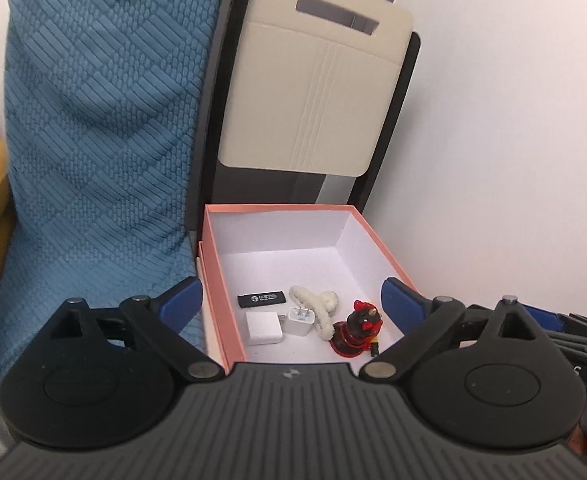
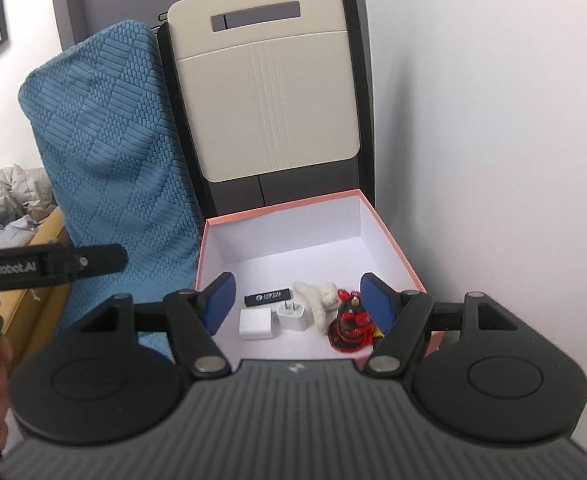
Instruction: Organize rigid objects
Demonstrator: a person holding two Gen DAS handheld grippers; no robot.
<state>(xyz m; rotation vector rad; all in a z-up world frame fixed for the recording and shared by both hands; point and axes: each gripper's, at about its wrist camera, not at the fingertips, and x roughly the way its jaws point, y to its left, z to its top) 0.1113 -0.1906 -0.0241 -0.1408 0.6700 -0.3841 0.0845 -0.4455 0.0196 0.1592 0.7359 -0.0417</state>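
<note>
Left claw: spread wide, nothing between its blue fingers; it hangs above the near end of the box.
Right claw: parted, also holding nothing, over the same end of the box.
Below both claws: a black USB stick, a white cube charger, a white plug, a cream hair clip and a red-and-black figurine, all lying close together on the box floor.
Box: pink outside, white inside, lid off; its far half is bare.
Beyond the box: a beige chair back with a slot handle.
Left of the claws: a blue quilted cushion, upright, just beside the box.
Right of the claws: a white wall.
</note>
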